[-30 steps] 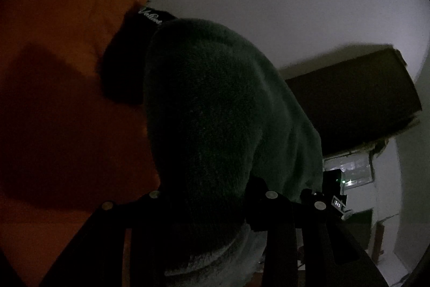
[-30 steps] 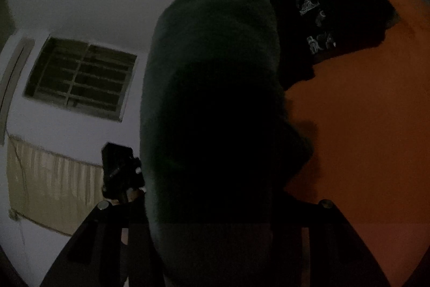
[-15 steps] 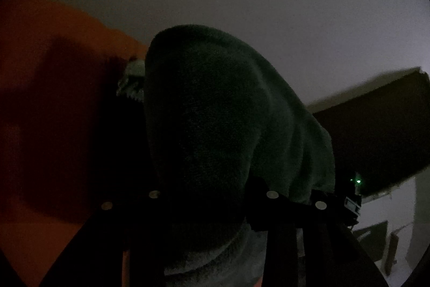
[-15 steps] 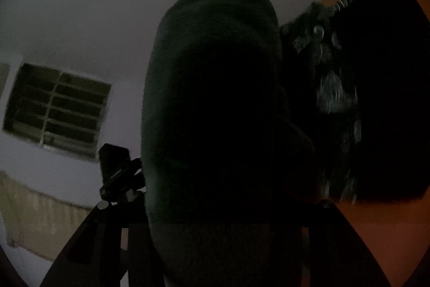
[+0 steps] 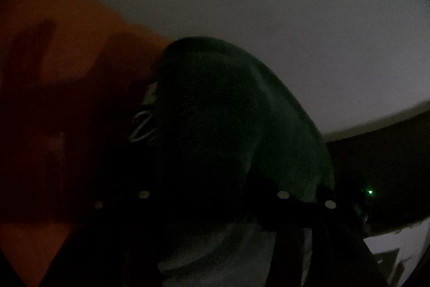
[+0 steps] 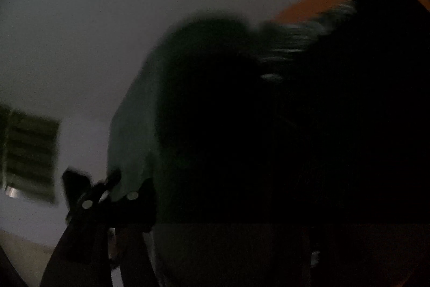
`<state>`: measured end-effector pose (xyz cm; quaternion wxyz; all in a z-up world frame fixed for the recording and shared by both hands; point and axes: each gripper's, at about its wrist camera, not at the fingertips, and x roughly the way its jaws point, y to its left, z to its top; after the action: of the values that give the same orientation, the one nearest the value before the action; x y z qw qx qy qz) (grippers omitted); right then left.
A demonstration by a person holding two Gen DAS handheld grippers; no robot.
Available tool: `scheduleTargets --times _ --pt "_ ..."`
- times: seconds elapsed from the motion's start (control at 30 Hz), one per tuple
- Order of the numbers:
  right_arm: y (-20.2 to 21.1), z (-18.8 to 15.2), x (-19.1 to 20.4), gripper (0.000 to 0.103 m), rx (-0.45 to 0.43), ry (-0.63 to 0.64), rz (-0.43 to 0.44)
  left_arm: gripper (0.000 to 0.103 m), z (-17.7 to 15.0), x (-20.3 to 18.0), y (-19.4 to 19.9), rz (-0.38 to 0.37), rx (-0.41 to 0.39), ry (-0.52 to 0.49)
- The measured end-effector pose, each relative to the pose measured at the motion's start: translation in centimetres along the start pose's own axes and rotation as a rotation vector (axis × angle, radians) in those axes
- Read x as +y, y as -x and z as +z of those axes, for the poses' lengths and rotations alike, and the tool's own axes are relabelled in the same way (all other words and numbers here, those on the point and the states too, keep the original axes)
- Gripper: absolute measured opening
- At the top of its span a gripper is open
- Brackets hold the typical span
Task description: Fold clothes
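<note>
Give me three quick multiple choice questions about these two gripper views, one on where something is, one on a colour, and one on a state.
1. In the left wrist view, where is the orange surface?
A. Left
B. Right
C. Top centre

2. What colour is the fleecy garment?
A. Yellow
B. Dark green
C. White

3. What lies between the left gripper's fingers?
A. Nothing
B. A cup
C. The garment

Answers: 1 A, orange fills the left side. 2 B, its pile shows dark green. 3 C, the fabric fills the gap while the jaws are opening.
</note>
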<state>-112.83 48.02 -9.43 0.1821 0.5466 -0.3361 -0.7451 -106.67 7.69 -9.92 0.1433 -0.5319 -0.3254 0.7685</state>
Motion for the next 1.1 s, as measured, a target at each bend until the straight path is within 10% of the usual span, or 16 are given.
scheduleTargets --times 0.13,0.27,0.47,0.73,1.0,1.1 --pt "2.7 0.6 -3.5 0.075 -0.128 -0.083 -0.122 0.067 0.4 2.4 2.3 0.102 -0.059 0.017" --pt "7.3 -1.6 0.2 0.073 -0.311 0.109 -0.317 0.067 -2.6 -0.9 5.3 0.182 -0.172 -0.145" --pt "4.3 -8.4 6.6 0.003 -0.161 0.446 -0.250 0.067 -10.8 -7.8 2.1 0.239 -0.126 -0.450" --pt "1.5 -13.3 -1.3 0.002 0.037 0.289 -0.368 0.067 -12.5 -3.3 0.4 0.371 -0.031 -0.415" --pt "5.7 -10.4 2.1 0.002 -0.158 0.325 -0.213 0.067 -8.6 -5.6 0.1 0.295 -0.085 -0.387" --pt "3.4 -9.9 3.2 0.002 -0.133 0.333 -0.281 0.067 -8.5 -5.1 -2.0 0.366 -0.056 -0.389"
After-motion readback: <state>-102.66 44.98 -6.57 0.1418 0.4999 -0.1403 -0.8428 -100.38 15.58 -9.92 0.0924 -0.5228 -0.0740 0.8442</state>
